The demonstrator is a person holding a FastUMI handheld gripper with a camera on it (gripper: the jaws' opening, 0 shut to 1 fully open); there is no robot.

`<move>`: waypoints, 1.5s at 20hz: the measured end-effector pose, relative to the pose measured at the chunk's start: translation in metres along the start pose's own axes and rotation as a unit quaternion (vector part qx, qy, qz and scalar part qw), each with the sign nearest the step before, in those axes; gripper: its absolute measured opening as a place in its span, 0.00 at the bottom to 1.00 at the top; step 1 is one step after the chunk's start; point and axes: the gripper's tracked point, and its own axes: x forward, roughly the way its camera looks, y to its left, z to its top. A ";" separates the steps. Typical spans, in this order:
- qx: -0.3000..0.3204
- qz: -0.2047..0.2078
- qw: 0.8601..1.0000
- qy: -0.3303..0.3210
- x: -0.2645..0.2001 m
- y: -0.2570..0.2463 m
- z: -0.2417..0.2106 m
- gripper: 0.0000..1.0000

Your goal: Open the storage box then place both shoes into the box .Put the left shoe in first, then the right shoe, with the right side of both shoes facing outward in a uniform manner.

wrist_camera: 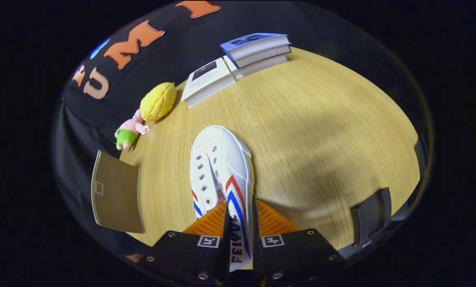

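- Light wood-grain table: it carries everything here, and a soft shadow lies across it beside the shoe.
- White canvas lace-up shoe with red and blue side stripes: the landmark, and the task's thing. It lies on the table with its toe pointing away from the gripper and its heel wall between the jaws. Black letters run along that wall, partly covered; "FEIYU" can be read.
- Jaws: pressed in on the shoe's heel wall from both sides, pinching it.
- Flat olive-brown panel with a small pale square on it: off to one side of the shoe's heel, at the table's edge. Whether it belongs to the storage box I cannot tell.
- Dark grey upright piece: on the other side of the heel, at the table's edge.
- Stack of pale books with a blue cover on top: well beyond the toe, at the far edge.
- Single white book: just beside the stack, nearer the toe.
- Yellow knobbly fruit-like toy: beyond the toe, beside the single book.
- Small pink plush figure in green shorts: just beside the yellow toy.
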 end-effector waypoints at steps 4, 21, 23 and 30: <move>0.042 -0.006 0.999 -0.019 -0.005 0.008 -0.001 0.08; -0.060 0.127 0.988 -0.060 -0.065 0.249 0.041 0.07; -0.086 0.142 0.985 -0.047 -0.063 0.282 0.030 0.07; -0.162 0.187 0.969 0.002 -0.050 0.374 -0.020 0.07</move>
